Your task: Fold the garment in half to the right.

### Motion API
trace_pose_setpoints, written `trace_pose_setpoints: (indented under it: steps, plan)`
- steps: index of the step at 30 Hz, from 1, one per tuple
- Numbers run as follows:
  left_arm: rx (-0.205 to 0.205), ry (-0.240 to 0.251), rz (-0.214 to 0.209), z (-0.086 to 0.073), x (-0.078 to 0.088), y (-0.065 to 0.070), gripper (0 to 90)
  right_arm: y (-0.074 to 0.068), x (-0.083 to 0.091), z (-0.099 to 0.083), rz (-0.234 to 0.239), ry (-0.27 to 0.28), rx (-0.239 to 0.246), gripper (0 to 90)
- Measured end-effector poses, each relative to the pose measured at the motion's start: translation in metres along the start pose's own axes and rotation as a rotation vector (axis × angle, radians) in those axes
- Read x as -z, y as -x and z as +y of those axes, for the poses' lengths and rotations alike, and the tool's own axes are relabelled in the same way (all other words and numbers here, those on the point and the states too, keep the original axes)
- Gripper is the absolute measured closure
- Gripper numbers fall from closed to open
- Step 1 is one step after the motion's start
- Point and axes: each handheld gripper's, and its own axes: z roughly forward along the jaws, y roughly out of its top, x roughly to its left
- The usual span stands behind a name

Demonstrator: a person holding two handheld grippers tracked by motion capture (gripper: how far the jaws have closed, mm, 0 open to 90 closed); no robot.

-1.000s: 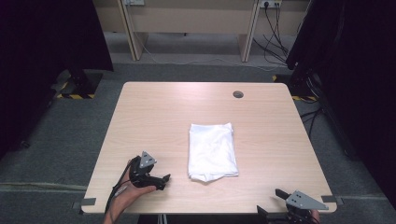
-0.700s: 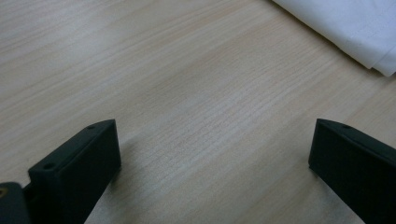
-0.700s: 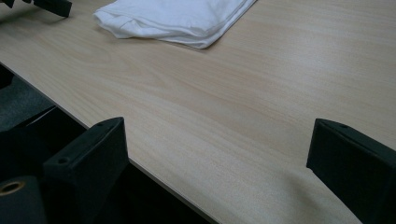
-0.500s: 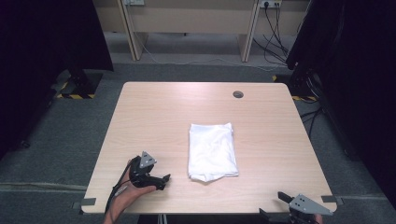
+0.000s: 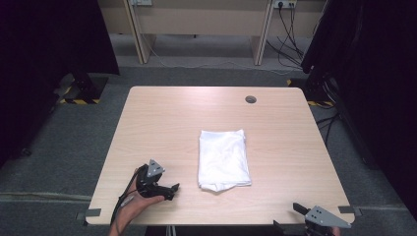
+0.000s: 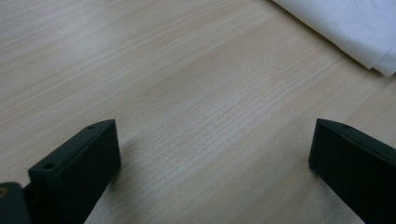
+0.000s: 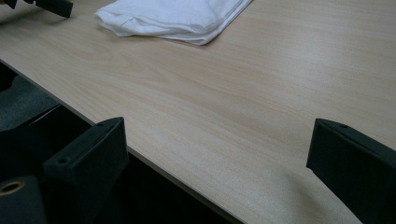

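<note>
Both grippers idle, white cloth (image 5: 223, 158) folded.
My right gripper (image 5: 307, 216) backs off the table (image 5: 162, 123) edge; left gripper (image 5: 169, 189) rests, both spread wide and empty.

text: none legible | white folded cloth (image 5: 223, 159): plain, no label or print seen | table (image 5: 167, 123): bare wood grain, no markings | floor left of table: yellow-black hazard stripes (image 5: 81, 101), a pattern, no characters | gripper jaws: black, unmarked
</note>
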Motion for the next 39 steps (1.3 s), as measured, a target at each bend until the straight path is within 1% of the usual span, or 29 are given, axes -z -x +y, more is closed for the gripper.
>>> trace_pose_setpoints:
  steps: [12, 13, 16, 18, 19, 20, 21, 23, 24, 29, 39]
  plan:
    - [0.004, 0.0, 0.006, 0.0, 0.0, 0.001, 1.2, 0.0, -0.001, -0.001, 0.001, -0.003, -0.001, 5.5]
    - [0.013, -0.001, 0.014, -0.001, 0.002, 0.002, 1.2, 0.0, -0.001, 0.0, 0.001, -0.002, 0.0, 5.5]
    - [0.017, 0.0, 0.02, -0.002, 0.003, 0.003, 1.4, 0.0, 0.0, 0.0, 0.001, 0.001, 0.001, 5.5]
    - [0.017, 0.0, 0.02, -0.002, 0.003, 0.003, 1.7, 0.001, 0.001, 0.001, -0.006, 0.005, -0.002, 5.5]
    - [0.007, 0.001, 0.01, -0.005, 0.006, 0.007, 1.7, 0.001, 0.001, 0.001, -0.006, 0.005, -0.002, 5.5]
    - [0.007, 0.001, 0.01, -0.005, 0.006, 0.007, 2.3, 0.001, 0.001, 0.001, -0.006, 0.005, -0.002, 5.5]
    - [0.008, 0.003, 0.013, -0.008, 0.009, 0.01, 2.3, 0.002, 0.003, 0.001, -0.01, 0.009, -0.004, 5.5]
    - [0.008, 0.003, 0.013, -0.008, 0.009, 0.01, 2.6, 0.002, 0.004, 0.002, -0.011, 0.013, -0.004, 5.5]
    - [0.004, 0.003, 0.006, -0.011, 0.012, 0.013, 2.6, 0.002, 0.004, 0.002, -0.011, 0.013, -0.004, 5.5]
    - [0.005, 0.001, 0.007, -0.015, 0.016, 0.015, 2.4, 0.001, 0.004, 0.002, -0.009, 0.016, -0.004, 5.5]
    - [0.002, 0.001, 0.003, -0.015, 0.016, 0.016, 1.7, 0.001, 0.003, 0.002, -0.009, 0.016, -0.007, 5.5]
